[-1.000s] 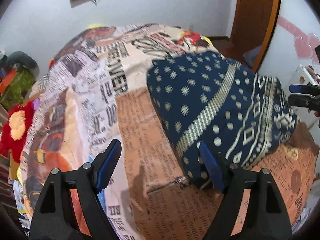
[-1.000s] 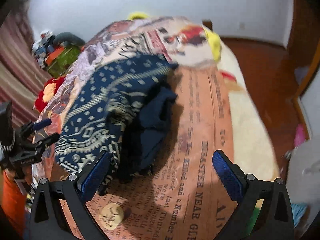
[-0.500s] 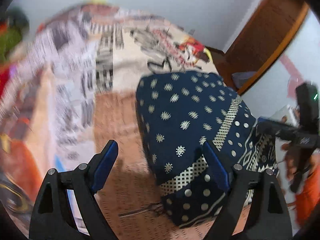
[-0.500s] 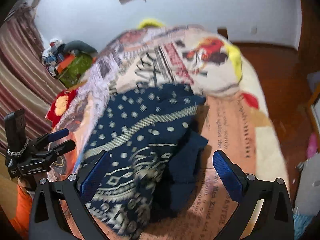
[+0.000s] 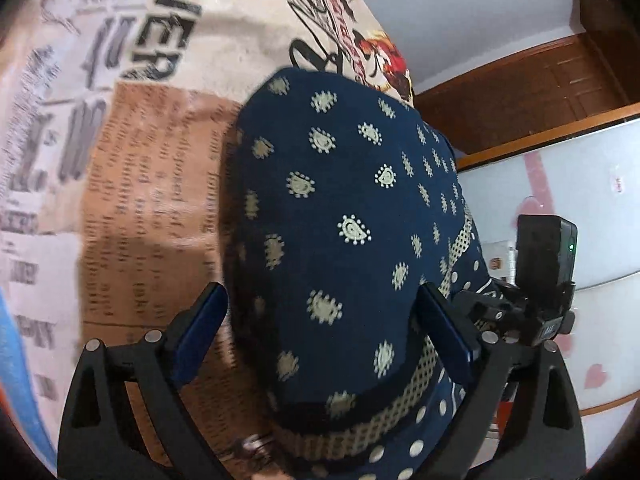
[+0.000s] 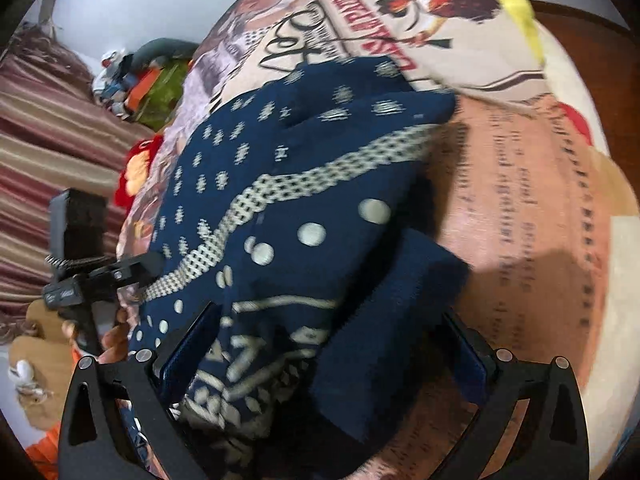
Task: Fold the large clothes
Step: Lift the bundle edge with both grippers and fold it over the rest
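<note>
A folded navy patterned garment [image 5: 340,216] lies on a newspaper-print bedspread [image 5: 152,184]. The left gripper [image 5: 324,332], its jaws just widened, straddles the garment's near edge without pinching it. The right gripper [image 6: 324,352] gapes likewise over the bundle's 6 o'clock end (cloth between its jaws, pads not pressing).

A bed [image 5: 132,184] covered by a newspaper-print blanket [image 6: 520,184] carried a folded navy patterned garment [image 5: 340,216] lying on top.
</note>
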